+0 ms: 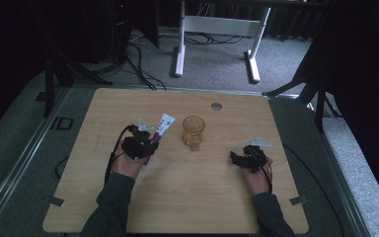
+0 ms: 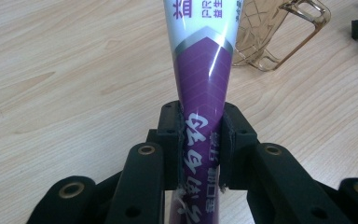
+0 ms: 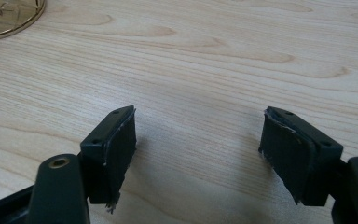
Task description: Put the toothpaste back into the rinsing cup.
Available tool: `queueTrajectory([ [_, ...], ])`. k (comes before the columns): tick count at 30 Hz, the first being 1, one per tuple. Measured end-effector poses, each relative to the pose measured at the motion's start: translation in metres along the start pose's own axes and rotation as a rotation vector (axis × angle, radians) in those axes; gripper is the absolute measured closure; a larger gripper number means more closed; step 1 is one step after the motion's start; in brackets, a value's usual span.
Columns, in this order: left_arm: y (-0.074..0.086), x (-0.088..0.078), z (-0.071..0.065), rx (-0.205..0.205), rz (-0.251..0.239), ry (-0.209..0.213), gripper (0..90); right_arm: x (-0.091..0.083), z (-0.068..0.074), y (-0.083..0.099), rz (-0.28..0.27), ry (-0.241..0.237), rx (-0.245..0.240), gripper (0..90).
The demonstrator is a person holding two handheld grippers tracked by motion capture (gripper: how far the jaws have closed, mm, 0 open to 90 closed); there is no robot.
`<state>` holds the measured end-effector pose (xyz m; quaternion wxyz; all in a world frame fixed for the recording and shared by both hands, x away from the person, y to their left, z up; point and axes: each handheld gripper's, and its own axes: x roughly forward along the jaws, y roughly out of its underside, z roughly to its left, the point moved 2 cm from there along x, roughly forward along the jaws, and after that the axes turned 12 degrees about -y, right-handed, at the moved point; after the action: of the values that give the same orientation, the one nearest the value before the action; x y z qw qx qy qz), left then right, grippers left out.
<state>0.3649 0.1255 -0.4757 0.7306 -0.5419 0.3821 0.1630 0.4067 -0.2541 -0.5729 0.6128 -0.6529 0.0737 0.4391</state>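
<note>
So the left hand-held gripper [image 2: 200, 144] is clamped on a purple-and-white plastic toothpaste tube [image 2: 204, 70], pinching its purple end. The tube sticks out over the light wooden tabletop [image 1: 177, 187], just beside the amber see-through glass mug [image 1: 193, 132]. The right hand-held gripper [image 3: 198, 140] sits low over bare wood, jaws wide apart.

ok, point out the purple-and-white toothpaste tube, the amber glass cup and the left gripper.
purple-and-white toothpaste tube [image 2: 203, 70]: left gripper view, purple part of the body.
amber glass cup [image 1: 193, 132]: high view, side wall.
left gripper [image 2: 200, 144]: left gripper view, midway between its fingertips, clamped on the tube.
</note>
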Motion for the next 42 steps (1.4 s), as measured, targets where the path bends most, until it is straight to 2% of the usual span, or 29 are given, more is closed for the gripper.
queueTrajectory([
  [4,-0.0002,0.0008,0.0006,-0.015,-0.007,0.006,73.3,0.0,0.0,0.0,0.0,0.0,0.0,26.6],
  [7,-0.0009,0.0006,0.0016,-0.033,-0.03,0.019,73.3,0.0,0.0,0.0,0.0,0.0,0.0,26.7],
  [18,-0.0042,-0.0021,0.0009,-0.043,-0.088,0.023,73.2,0.0,0.0,0.0,0.0,0.0,0.0,26.7],
  [42,-0.0079,-0.0004,-0.0015,-0.062,-0.152,0.025,73.2,0.0,0.0,0.0,0.0,0.0,0.0,26.6],
])
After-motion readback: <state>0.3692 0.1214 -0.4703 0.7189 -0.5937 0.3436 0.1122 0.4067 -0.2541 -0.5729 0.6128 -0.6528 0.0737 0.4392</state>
